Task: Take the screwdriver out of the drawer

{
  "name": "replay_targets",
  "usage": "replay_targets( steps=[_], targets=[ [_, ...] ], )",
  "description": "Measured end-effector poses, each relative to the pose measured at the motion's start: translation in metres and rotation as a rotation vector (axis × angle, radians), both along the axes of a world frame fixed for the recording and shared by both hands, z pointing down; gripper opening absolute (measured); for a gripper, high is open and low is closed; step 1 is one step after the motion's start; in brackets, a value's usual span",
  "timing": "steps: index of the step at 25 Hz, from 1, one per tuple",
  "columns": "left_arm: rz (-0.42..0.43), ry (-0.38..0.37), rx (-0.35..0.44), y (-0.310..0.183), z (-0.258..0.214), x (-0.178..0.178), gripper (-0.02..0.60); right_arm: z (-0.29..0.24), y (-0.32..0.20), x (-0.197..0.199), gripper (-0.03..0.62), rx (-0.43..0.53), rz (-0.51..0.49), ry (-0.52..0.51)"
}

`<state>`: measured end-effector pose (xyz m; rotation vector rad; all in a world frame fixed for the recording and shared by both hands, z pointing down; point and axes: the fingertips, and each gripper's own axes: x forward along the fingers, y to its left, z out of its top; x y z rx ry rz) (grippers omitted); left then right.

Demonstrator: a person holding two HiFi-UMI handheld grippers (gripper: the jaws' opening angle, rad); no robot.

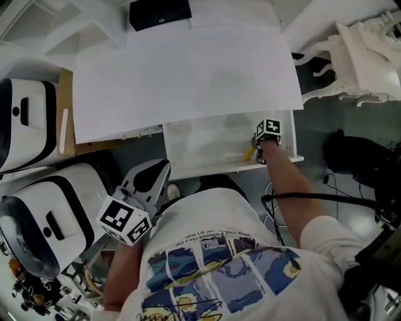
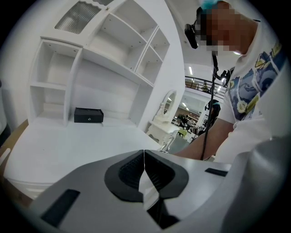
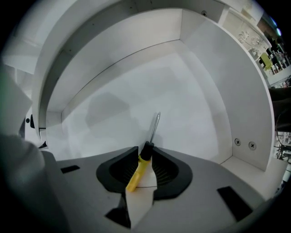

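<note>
The screwdriver (image 3: 140,167) has a yellow handle, a black collar and a bare steel shaft. It lies in the open white drawer (image 1: 203,145) near its front right corner, where its yellow handle (image 1: 249,152) shows in the head view. My right gripper (image 1: 259,157) points steeply down into the drawer. In the right gripper view its jaws (image 3: 145,154) stand shut on the screwdriver at the collar, with the shaft pointing away over the drawer floor (image 3: 173,86). My left gripper (image 1: 160,168) hangs below the drawer front, shut (image 2: 144,157) with nothing between its jaws.
The white desk top (image 1: 182,75) carries a black box (image 1: 160,14) at the back. Bulky white and black housings (image 1: 44,213) stand at the left. An ornate white piece of furniture (image 1: 360,59) is at the right. Two screws (image 3: 244,144) sit in the drawer's right wall.
</note>
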<state>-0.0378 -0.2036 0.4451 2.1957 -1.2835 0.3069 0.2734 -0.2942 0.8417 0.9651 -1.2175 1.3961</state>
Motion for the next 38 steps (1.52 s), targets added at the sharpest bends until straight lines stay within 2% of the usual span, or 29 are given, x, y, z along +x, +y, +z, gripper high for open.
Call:
replay_targets(
  steps=[8, 23, 30, 38],
  targets=[
    [0.003, 0.007, 0.000, 0.011, -0.001, -0.006, 0.014, -0.014, -0.013, -0.007, 0.098, 0.106, 0.031, -0.029],
    [0.040, 0.008, 0.044, 0.035, -0.011, -0.028, 0.014, -0.063, -0.041, -0.011, 0.097, 0.309, 0.259, -0.139],
    [0.067, 0.013, 0.071, 0.051, -0.015, -0.040, 0.014, -0.092, -0.042, -0.013, 0.097, 0.407, 0.302, -0.174],
    [0.091, 0.028, 0.105, 0.071, -0.021, -0.057, 0.014, -0.138, -0.030, -0.031, 0.097, 0.507, 0.305, -0.224]
  ],
)
